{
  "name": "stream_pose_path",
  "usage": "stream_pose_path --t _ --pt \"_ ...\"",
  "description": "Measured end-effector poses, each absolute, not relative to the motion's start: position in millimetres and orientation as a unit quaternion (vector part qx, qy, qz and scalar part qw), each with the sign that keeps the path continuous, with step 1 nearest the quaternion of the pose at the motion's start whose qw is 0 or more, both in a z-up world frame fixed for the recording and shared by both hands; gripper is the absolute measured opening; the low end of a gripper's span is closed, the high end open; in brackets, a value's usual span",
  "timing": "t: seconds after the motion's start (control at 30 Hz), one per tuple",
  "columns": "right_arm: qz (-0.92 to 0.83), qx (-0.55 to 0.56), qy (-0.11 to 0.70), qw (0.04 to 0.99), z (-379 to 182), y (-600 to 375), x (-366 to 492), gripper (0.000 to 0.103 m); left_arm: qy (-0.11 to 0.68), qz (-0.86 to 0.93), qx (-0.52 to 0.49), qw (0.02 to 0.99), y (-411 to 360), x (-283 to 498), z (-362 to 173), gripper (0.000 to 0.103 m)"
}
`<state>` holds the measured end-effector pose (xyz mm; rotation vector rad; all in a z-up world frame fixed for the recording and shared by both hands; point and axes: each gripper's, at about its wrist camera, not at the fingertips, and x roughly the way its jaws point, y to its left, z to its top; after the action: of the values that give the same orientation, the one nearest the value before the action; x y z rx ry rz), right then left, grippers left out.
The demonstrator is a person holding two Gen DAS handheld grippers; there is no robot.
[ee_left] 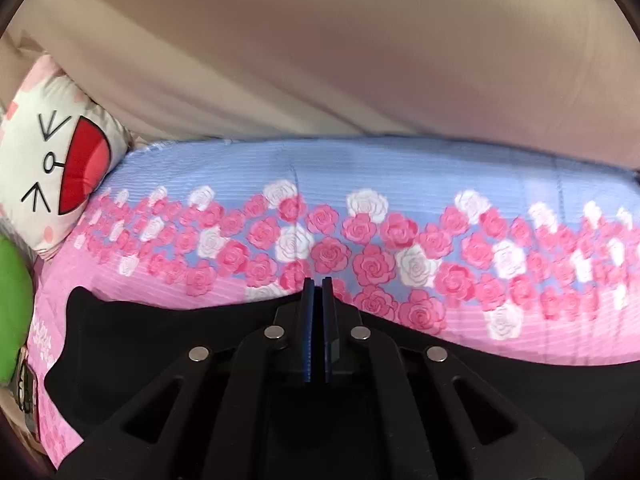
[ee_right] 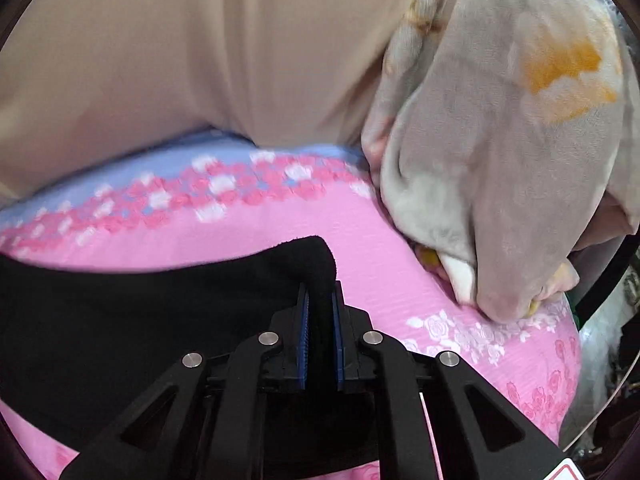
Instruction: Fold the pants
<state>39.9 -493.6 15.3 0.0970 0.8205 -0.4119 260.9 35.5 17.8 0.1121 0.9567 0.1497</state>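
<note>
Black pants (ee_left: 160,332) lie spread on a pink and blue rose-print bed sheet (ee_left: 360,184). My left gripper (ee_left: 318,282) is shut at the pants' far edge, where the cloth rises into a small peak between its blue pads. In the right wrist view the pants (ee_right: 140,300) fill the lower left. My right gripper (ee_right: 320,288) is shut on a raised corner of the black cloth, which stands up between the pads and folds over to the left. Both grippers point down at the bed.
A white cartoon-face pillow (ee_left: 52,152) and a green object (ee_left: 12,308) sit at the left end of the bed. A grey and orange blanket (ee_right: 500,160) is bunched at the right end. Beige fabric (ee_left: 320,60) runs along the far side. The bed's edge (ee_right: 568,380) drops off at right.
</note>
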Motion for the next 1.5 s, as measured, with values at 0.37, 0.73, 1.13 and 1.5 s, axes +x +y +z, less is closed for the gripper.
stream_pose_path --t 0.37,0.73,1.13,1.5 --pt "-0.206 0.048 0.355 0.911 40 -472 2 0.049 0.381 0.019 -0.045 0.923 130 166 85 0.072" --pt "-0.026 -0.003 0.382 0.924 22 -291 -46 0.049 0.454 0.164 -0.144 0.864 307 62 30 0.077" --pt "0.033 0.003 0.389 0.921 24 -221 -51 0.049 0.457 0.133 -0.201 0.856 328 73 24 0.010" --pt "0.035 -0.080 0.410 0.908 0 -210 -5 0.051 0.492 0.153 -0.175 0.839 322 83 -1 0.012"
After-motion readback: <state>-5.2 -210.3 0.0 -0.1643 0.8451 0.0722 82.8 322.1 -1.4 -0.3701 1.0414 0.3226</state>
